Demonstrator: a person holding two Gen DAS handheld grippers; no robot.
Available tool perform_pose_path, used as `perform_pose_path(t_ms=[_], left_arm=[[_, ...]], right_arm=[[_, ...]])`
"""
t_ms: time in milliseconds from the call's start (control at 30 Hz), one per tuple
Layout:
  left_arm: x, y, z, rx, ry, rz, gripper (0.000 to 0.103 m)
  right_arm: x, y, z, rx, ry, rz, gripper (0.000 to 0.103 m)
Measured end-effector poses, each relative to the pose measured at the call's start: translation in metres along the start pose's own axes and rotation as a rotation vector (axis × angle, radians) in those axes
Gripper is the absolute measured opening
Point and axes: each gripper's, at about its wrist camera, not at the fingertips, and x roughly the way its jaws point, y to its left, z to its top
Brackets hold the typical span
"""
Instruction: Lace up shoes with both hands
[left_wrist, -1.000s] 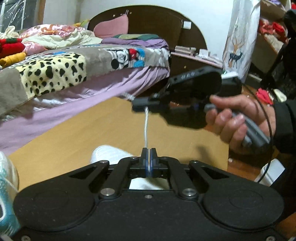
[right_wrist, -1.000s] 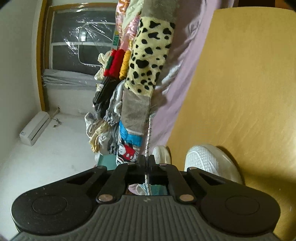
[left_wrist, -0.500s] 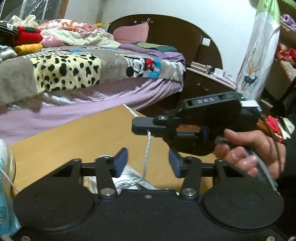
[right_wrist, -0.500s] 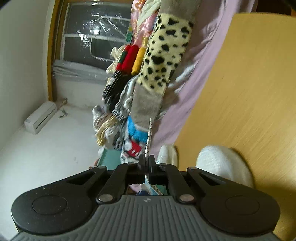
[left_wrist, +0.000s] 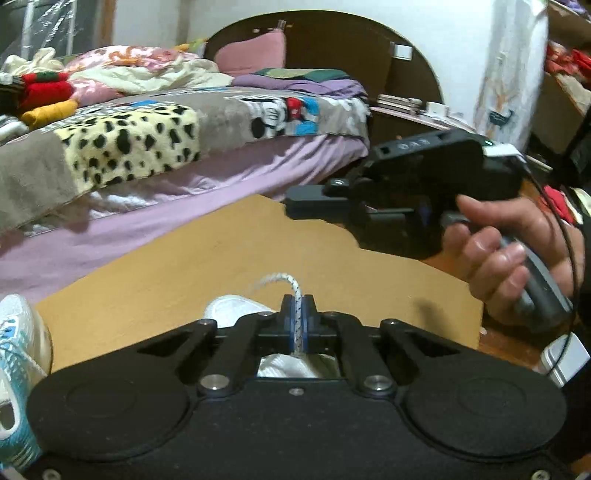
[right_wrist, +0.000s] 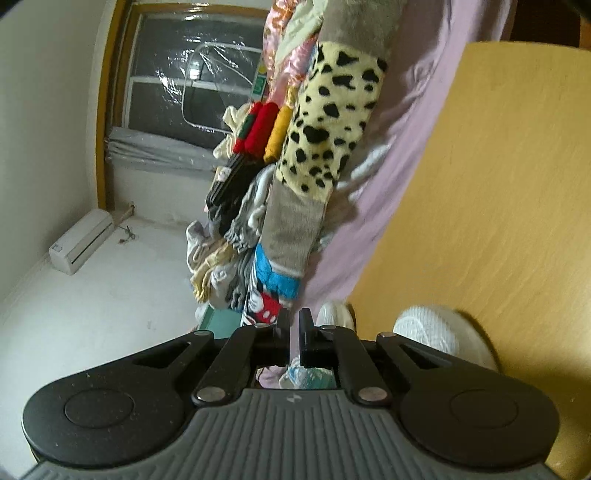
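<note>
We see the bed with its lilac sheet (left_wrist: 155, 206) and patchwork leopard-spotted blanket (left_wrist: 125, 144) running along the far side of the tan wooden tabletop (left_wrist: 184, 266), whose far edge meets the sheet and whose right-hand corner drops off below the person's right hand (left_wrist: 509, 251); the bare stretch of wood between the white mesh sneaker (left_wrist: 236, 310) and that far edge is wide. A second sneaker, white with turquoise patches (left_wrist: 18, 354), sits at the table's left edge. In the right wrist view the white sneaker (right_wrist: 439, 332) lies just ahead and to the right of the fingers. The right gripper (left_wrist: 295, 203) is held level above the table, pointing left, well above the shoe, and its black fingers (right_wrist: 306, 332) stand slightly apart with nothing between them. Our left gripper (left_wrist: 298, 314) hangs directly over the white sneaker, its blue-padded fingers pressed together on the white braided shoelace (left_wrist: 284, 280), whose frayed end curls up and to the left.
</note>
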Motion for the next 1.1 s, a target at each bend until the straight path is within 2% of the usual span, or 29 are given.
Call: perform_pose_path(t_ms=[100,167,233,267,300,333,533,567,600,633,667,867,1100], left_arm=[[-0.001,-0.001,0.000,0.015,-0.005,0.012,0.002],[-0.003,0.001,0.000,0.009,-0.015,0.023,0.002],[-0.006,0.004,0.001,-0.005,-0.033,0.034,0.002],[-0.007,0.004,0.002,-0.003,-0.041,0.029,0.002],[-0.007,0.004,0.003,0.001,-0.050,0.023,0.002],[-0.007,0.002,0.004,0.013,-0.054,0.013,0.002],[-0.006,-0.016,0.007,0.098,-0.059,-0.118,0.002],[-0.006,-0.016,0.007,0.101,-0.053,-0.123,0.002],[-0.005,-0.016,0.006,0.103,-0.047,-0.127,0.002],[-0.005,-0.016,0.006,0.101,-0.044,-0.127,0.002],[-0.006,-0.015,0.006,0.099,-0.042,-0.127,0.002],[-0.005,-0.011,0.005,0.094,-0.024,-0.115,0.002],[-0.006,-0.008,0.002,0.092,-0.002,-0.095,0.002]], right_arm=[[0.001,-0.002,0.001,0.002,0.005,-0.004,0.008],[0.004,-0.005,0.001,0.020,0.031,-0.037,0.009],[0.008,-0.009,0.001,0.053,0.070,-0.090,0.031],[0.010,-0.011,0.000,0.073,0.093,-0.121,0.056],[0.012,-0.014,-0.001,0.094,0.111,-0.133,0.065],[0.014,-0.016,-0.003,0.114,0.128,-0.144,0.065],[0.021,-0.037,-0.018,0.325,0.162,-0.020,0.063],[0.022,-0.040,-0.020,0.352,0.162,-0.002,0.057],[0.021,-0.042,-0.021,0.377,0.158,0.022,0.042],[0.020,-0.044,-0.021,0.390,0.151,0.036,0.034],[0.019,-0.043,-0.020,0.389,0.138,0.036,0.022],[0.008,-0.045,-0.011,0.377,0.078,0.029,0.020],[0.005,-0.046,-0.005,0.349,0.047,0.017,0.019]])
